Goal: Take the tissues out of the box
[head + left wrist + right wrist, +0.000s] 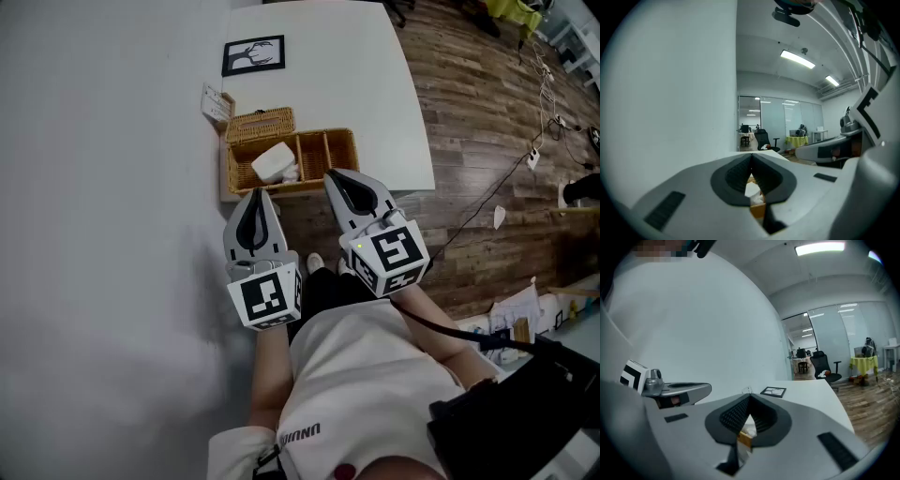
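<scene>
A wicker box (330,152) with several compartments stands at the near edge of the white table (375,84), its lid (260,124) tipped back. A white tissue pack (274,161) lies in the left compartment. My left gripper (255,197) hovers just short of the box's near edge, shut and empty. Beside it, my right gripper (336,176) is shut too, its tip over the box's near rim. In the left gripper view the jaws (751,158) meet, with the tissues (752,189) showing white behind them. The right gripper (749,398) shows the same tissues (749,430).
A framed black-and-white picture (253,54) lies farther back on the table, and a small card (217,103) stands by the box's lid. A white wall runs along the left. Wood floor with cables (525,159) is at the right.
</scene>
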Available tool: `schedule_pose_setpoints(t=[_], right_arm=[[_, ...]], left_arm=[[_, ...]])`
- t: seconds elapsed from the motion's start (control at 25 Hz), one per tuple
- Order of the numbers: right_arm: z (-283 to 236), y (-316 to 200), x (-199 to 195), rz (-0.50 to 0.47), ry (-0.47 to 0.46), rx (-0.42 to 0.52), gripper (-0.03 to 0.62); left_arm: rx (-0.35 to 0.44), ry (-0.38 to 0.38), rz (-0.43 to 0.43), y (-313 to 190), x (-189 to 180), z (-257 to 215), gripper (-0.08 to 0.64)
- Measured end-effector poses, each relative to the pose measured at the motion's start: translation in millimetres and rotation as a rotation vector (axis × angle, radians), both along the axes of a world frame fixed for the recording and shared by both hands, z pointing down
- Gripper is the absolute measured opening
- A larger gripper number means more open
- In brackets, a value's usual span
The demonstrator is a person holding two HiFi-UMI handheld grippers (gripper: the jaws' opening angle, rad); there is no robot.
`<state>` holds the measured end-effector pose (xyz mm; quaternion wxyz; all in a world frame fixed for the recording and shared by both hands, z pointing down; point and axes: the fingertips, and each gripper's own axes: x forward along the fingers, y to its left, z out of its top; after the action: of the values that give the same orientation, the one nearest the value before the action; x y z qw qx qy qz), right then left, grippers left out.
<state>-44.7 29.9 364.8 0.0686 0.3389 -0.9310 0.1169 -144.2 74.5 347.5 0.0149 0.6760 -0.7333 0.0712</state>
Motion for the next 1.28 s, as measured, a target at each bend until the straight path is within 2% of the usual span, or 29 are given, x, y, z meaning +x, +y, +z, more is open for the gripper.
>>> schedule_pose_setpoints(t=[0.68, 0.8, 0.92, 1.08, 1.28], right_arm=[[2.8, -8.7, -12.6, -0.016, 0.001, -0.006, 0.020], [3.1, -15.0, -18.7, -0.030, 0.006, -0.002, 0.020], [5.7, -27.6, -25.6, -0.040, 0.033, 0.005, 0.021], [5.8, -42.9, -29.7, -0.017, 0.053, 0.012, 0.020], [4.2, -51.4, -30.0, 0.025, 0.062, 0.014, 0.020]], left_arm=[[-0.006, -0.004, 0.023, -10.8, -10.3, 1.1, 0.014], [-0.035, -0.022, 0.046, -20.6, -18.9, 5.1, 0.014], [-0.062, -0.003, 0.062, -31.9, -32.0, 10.3, 0.014], [-0.079, 0.021, 0.069, -41.6, -48.4, 16.9, 0.014], [-0.083, -0.009, 0.089, -48.8, -59.3, 19.0, 0.014]])
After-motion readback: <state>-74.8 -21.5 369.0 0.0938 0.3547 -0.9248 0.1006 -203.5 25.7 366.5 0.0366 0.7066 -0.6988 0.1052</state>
